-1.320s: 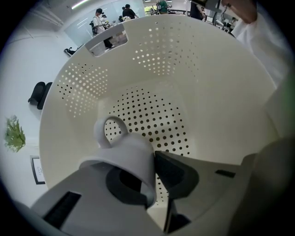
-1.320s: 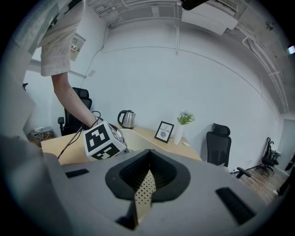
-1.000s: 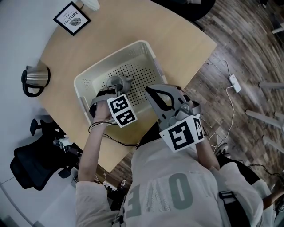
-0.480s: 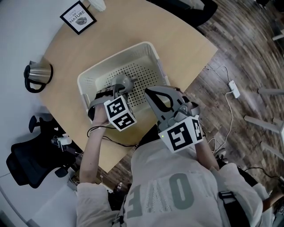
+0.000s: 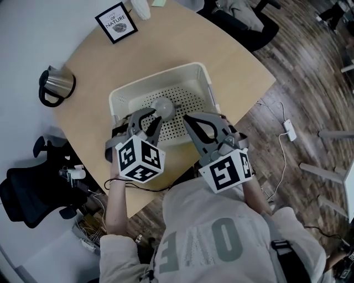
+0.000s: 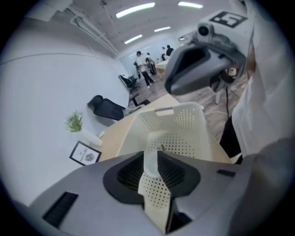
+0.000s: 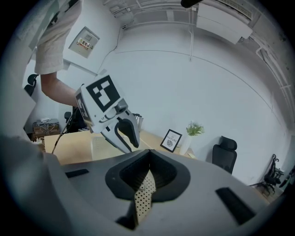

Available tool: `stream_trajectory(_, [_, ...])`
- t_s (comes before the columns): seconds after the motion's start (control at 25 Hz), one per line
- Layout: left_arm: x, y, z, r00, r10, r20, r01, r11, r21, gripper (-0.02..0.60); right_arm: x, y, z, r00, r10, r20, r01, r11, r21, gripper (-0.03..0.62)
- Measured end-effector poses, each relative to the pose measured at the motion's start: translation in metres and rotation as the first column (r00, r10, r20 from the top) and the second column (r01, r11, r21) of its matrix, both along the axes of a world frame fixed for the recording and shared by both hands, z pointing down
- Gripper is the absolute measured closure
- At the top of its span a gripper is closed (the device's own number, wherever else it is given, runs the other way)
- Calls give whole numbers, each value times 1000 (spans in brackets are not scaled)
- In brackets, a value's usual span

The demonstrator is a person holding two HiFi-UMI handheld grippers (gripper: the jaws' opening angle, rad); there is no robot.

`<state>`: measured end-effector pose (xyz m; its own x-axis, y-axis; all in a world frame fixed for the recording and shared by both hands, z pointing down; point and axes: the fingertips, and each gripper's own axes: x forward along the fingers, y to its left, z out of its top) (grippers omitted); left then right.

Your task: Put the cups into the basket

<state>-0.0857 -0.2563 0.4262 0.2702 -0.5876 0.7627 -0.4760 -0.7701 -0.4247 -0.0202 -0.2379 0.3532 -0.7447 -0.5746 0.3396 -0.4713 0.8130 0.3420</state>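
Near the person, the left hand-held gripper [image 5: 149, 117] hangs over the near wall of the basket [image 5: 166, 76], with its jaws a little apart and nothing between them. On its right, the right hand-held gripper [image 5: 202, 124] has its jaws together and is empty. Just beyond, one grey cup [image 5: 164, 106] sits on the basket floor. The placing looks done. No other cup shows on the table [image 5: 182, 44], so the next move is probably only to lift both grippers clear.

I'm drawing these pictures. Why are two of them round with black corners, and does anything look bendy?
Left gripper view: round fisheye picture, dark corners, ceiling lights glare white. Right gripper view: same round frame, lines on the wall curve. Head view: fills the frame, basket and table evenly lit.
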Motion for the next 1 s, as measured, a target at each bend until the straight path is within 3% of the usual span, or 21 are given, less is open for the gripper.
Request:
stream_trajectory(0.08, [4,-1,-29,991,-46,-125,58,994,98,483,-8,3,-8,1000,-14,-1,14,1000,16,595])
stream_trajectory(0.16, [6,-3,-60,962,-85,-261,141,969,204,483,-14,4,-18,1000,-25,-1,25,999,43,595])
stream_trajectory(0.24, [2,-3,-93,918,-105,-382,234,922,309,485,-18,4,-28,1000,-31,0,31,997,73,595])
stream_trajectory(0.32, [-2,0,-127,885,-92,-457,296,868,399,526,-22,5,-38,999,-35,1,34,995,98,595])
stream_trajectory(0.44, [-9,14,-154,835,-89,-544,371,820,436,572,-28,8,-51,999,-37,7,36,992,121,595])
stream_trajectory(0.52, [-14,23,-163,767,-119,-631,466,779,420,572,-33,10,-61,999,-33,35,28,990,136,595])
stream_trajectory(0.64, [-19,36,-174,627,-113,-771,595,708,381,572,-35,12,-75,992,-14,124,-2,992,125,595])
stream_trajectory(0.72, [-22,44,-177,577,-100,-810,635,679,369,572,-36,13,-80,984,2,180,-22,994,108,595])
stream_trajectory(0.84, [-28,51,-176,558,-113,-822,662,658,358,572,-38,14,-83,975,22,220,-45,994,100,595])
stream_trajectory(1.0, [-34,56,-181,577,-106,-810,664,639,389,572,-41,17,-84,972,22,234,-42,996,81,595])
